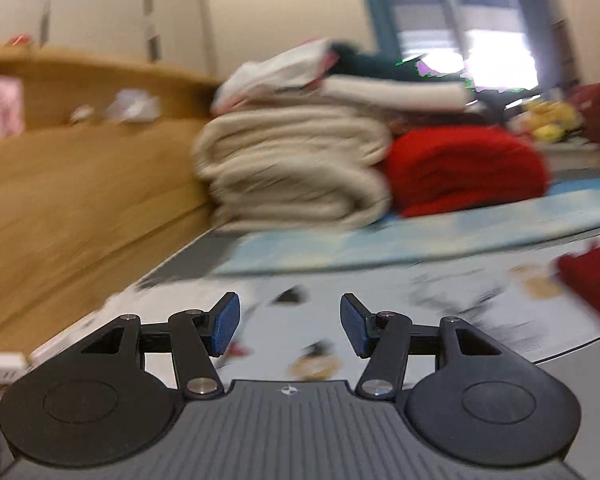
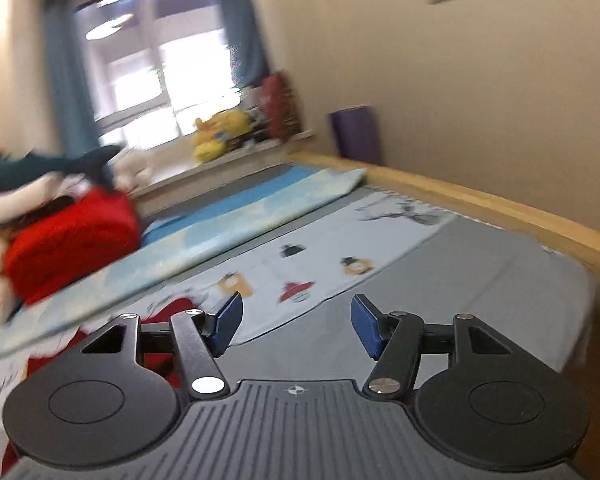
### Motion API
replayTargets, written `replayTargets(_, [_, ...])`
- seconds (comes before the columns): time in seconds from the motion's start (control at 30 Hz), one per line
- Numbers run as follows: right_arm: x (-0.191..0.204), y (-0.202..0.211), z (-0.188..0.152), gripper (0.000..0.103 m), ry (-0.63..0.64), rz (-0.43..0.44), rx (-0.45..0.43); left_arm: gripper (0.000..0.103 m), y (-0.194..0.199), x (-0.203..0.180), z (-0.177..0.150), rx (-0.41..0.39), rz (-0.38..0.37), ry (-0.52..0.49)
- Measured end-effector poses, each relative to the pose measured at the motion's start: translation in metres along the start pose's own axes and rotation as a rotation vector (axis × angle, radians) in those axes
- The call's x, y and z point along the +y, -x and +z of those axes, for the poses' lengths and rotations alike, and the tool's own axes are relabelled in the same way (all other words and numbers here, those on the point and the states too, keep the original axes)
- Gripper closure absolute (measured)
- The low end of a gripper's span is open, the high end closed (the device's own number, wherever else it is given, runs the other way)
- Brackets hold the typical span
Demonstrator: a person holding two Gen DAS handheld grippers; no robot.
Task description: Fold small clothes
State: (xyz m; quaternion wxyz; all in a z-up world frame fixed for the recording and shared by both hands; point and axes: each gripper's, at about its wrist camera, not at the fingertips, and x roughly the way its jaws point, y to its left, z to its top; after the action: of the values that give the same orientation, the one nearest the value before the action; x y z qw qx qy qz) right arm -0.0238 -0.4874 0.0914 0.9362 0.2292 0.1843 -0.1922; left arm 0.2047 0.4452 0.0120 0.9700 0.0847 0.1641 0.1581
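Red small garment (image 2: 168, 312) lies on the printed bed sheet (image 2: 324, 248), just beside and partly behind the right claw (image 2: 296, 326); the left view catches its edge at far right (image 1: 592, 280). It seems laid out low on the bed for folding, apart from the stacked cream blanket (image 1: 296, 168) and red bundle (image 1: 468, 172) against the wooden headboard (image 1: 80, 184). Both views are blurred. The left claw (image 1: 290, 326) is spread wide and pinches nothing; the right claw is likewise spread, empty, above the sheet.

Blanket stack (image 1: 296, 168) left of bundle (image 1: 468, 172), on bed (image 1: 480, 312)
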Motion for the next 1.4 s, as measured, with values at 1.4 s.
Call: replayTargets(1.4, [0.042, -0.081, -0.114, 0.041, 0.214, 0.086, 0.589, 0.034, 0.154, -0.201, 0.06, 0.376, -0.369, 0.27])
